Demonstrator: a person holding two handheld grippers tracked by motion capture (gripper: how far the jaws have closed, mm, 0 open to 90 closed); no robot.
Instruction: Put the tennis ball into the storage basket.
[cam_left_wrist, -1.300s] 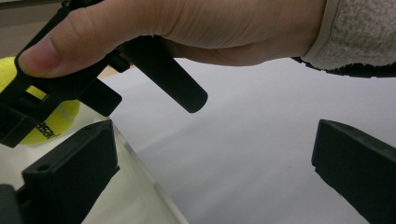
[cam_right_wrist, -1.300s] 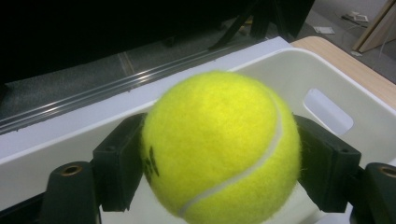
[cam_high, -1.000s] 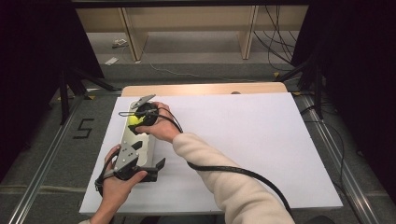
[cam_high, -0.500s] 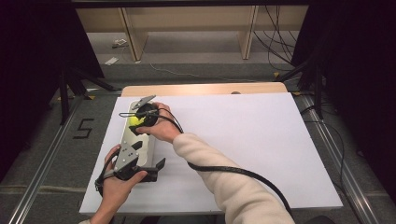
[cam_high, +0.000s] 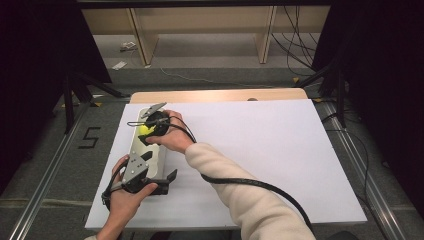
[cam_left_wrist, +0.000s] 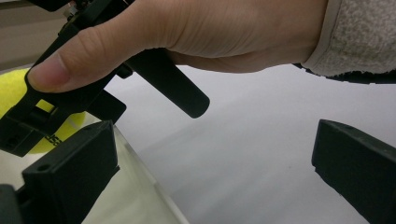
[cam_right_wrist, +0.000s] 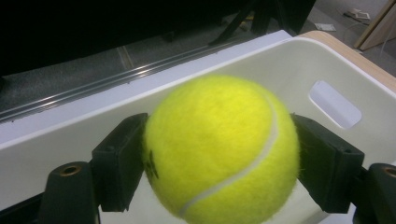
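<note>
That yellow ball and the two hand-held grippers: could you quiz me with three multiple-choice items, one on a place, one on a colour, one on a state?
1. Where is the tennis ball?
A. over the white bin
B. on the floor
C. at the table's right edge

2. What colour is the ball?
A. red
B. yellow-green
C. blue

3. How is the left hand-held gripper?
A. shut on the ball
B. shut on a cable
C. open, holding nothing

Answers:
1 A, the right gripper view shows the bin's wall and handle slot behind it.
2 B, plain in that view.
3 C, its jaws stand wide apart in the left gripper view; the right hand-held gripper clamps the ball.
</note>
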